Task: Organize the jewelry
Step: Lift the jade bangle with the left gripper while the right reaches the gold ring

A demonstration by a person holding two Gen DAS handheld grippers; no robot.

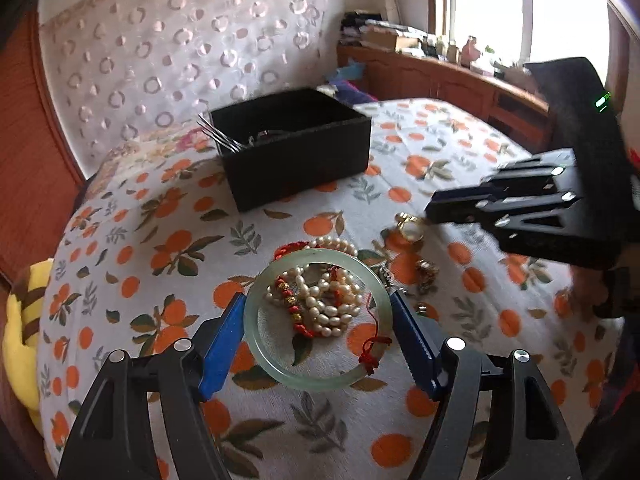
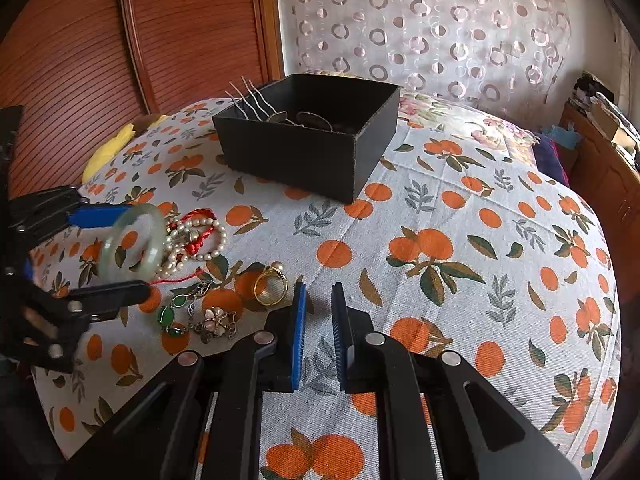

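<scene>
My left gripper [image 1: 318, 300] is shut on a pale green jade bangle [image 1: 256, 336], held between its blue pads just above the cloth; it also shows in the right wrist view [image 2: 132, 244]. Under it lie pearl bracelets with red cord [image 1: 320, 304]. A gold ring [image 2: 271, 283], a green-stone bracelet [image 2: 172, 316] and a flower brooch [image 2: 216, 322] lie to the left of my right gripper [image 2: 319, 300]. The right gripper is empty, its jaws a narrow gap apart. A black box [image 2: 308, 152] with hairpins stands behind.
The table wears an orange-print cloth [image 2: 440, 248]. A wooden door and a patterned curtain stand behind it. A yellow cushion [image 1: 20, 320] lies at the left edge. A wooden cabinet [image 1: 440, 76] is at the right.
</scene>
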